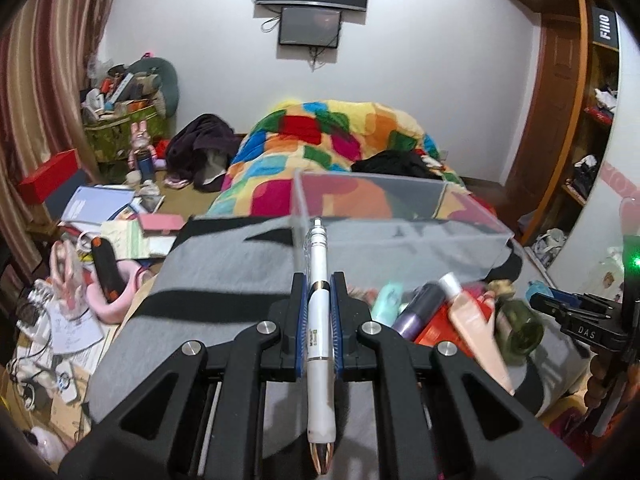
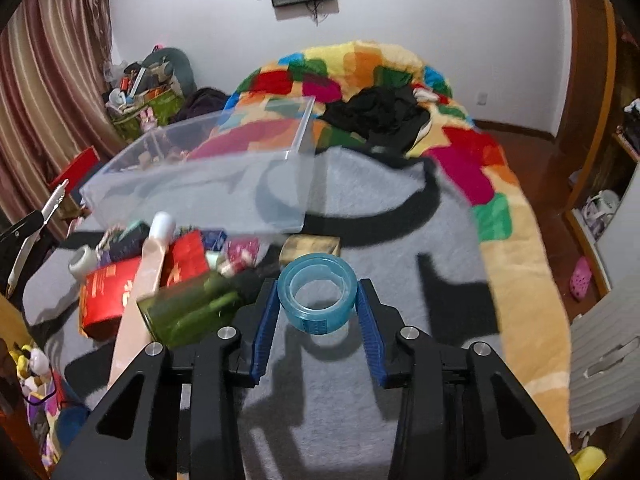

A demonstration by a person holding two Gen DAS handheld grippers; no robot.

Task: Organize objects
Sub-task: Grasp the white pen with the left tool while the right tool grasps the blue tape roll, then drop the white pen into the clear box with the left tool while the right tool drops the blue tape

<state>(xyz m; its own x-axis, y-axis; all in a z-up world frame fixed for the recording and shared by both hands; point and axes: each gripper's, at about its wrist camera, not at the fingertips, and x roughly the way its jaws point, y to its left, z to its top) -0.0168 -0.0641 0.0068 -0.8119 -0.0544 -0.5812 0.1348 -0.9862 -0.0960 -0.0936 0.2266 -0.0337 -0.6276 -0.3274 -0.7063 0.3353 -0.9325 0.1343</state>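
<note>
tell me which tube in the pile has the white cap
The long peach-pink tube, lying across the red packet with its white cap toward the clear bin. The purple tube beside it is darker and shows no white cap.

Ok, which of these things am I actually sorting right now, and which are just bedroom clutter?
Job in hand:
- white pen, clamped in the left gripper
- tape roll, between the right gripper fingers
- clear plastic bin
- pile beside it: red box, green bottle, pink tube

Lying about:
- patchwork quilt
- black clothes
- papers on the floor
</note>
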